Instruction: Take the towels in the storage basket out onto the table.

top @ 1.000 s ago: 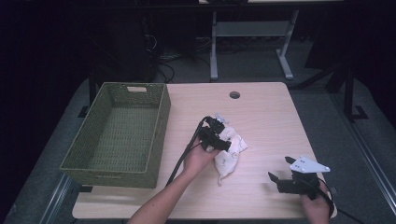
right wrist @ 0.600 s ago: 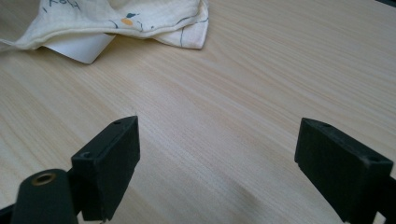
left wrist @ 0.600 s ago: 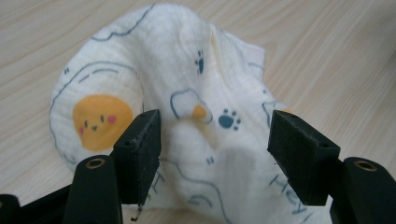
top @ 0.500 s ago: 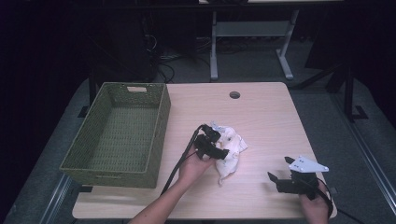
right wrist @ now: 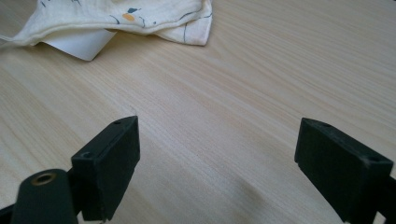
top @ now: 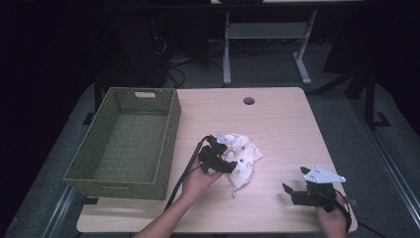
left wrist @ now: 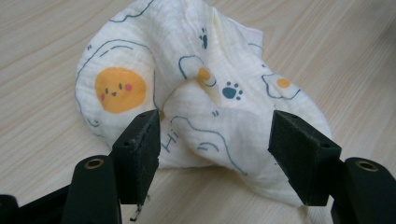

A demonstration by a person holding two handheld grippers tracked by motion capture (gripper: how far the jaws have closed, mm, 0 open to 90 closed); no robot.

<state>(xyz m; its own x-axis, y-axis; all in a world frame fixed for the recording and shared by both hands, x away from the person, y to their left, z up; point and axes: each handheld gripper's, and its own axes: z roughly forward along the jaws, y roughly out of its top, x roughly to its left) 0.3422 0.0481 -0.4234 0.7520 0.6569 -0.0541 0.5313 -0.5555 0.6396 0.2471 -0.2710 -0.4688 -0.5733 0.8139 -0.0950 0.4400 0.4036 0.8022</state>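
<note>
Left tool [left wrist: 212, 154] spread wide over the crumpled cream egg-print muslin cloth [top: 241, 158] mid-tabletop, right of the green woven basket [top: 124, 141], right tool [top: 302, 191] also gaping, idle near-right, and a shallow pinch could slip off

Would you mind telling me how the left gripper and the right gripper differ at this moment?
The left gripper sits at the crumpled printed cloth, its open jaws straddling a fold; the right gripper sits apart near the table's front right corner, over bare wood. The right gripper carries a grey three-cornered plate; none is evident on the left gripper. Both are open and hand-held.
</note>
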